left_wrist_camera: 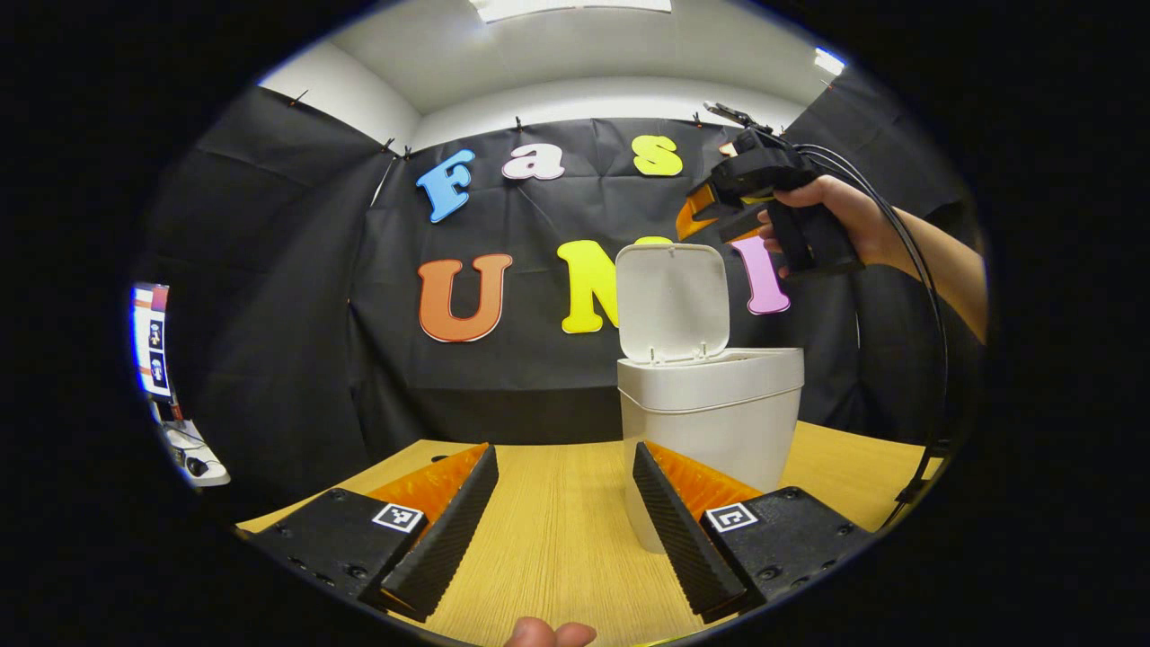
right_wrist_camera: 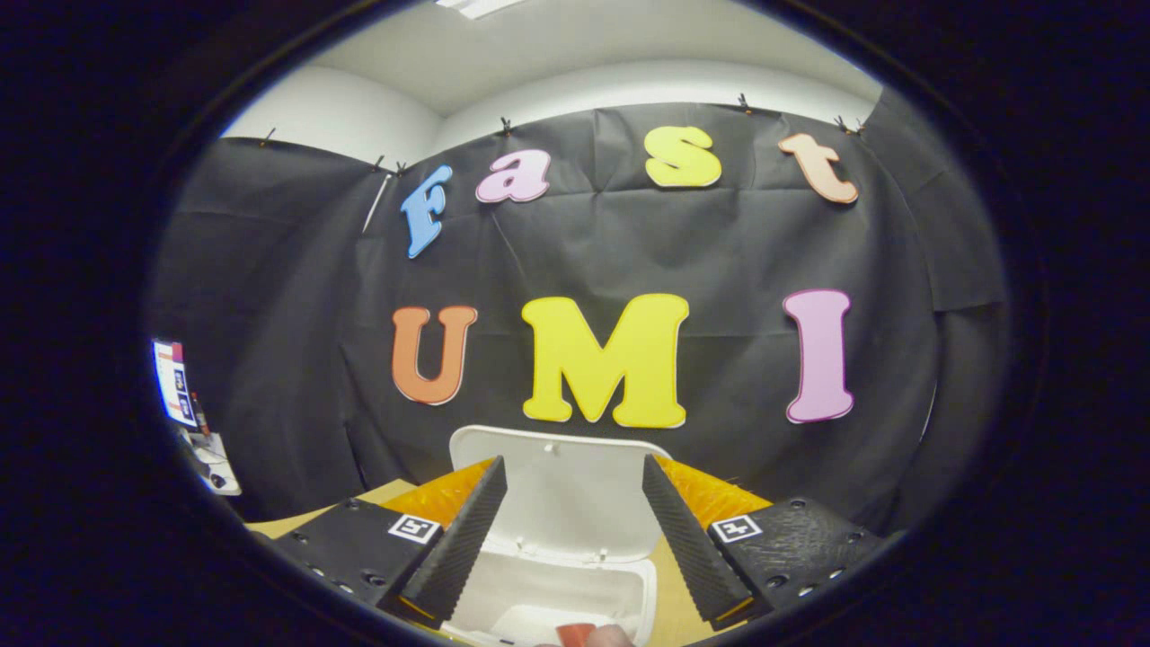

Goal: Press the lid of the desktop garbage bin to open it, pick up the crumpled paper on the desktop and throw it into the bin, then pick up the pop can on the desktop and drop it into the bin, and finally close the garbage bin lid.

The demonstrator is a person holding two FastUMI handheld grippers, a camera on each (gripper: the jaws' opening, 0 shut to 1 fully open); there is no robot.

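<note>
Right gripper (right_wrist_camera: 573, 539) was hanging up over the garbage bin (right_wrist_camera: 548, 593), fingers (right_wrist_camera: 463, 530) spread wide apart with nothing between them. The bin's white lid (right_wrist_camera: 566, 490) stood flipped up behind the opening, right in the gap between the fingers. Something small and red (right_wrist_camera: 575, 634) sat at the very bottom edge, couldn't tell what. A strip of wooden tabletop (right_wrist_camera: 669, 593) showed beside the bin.
</note>
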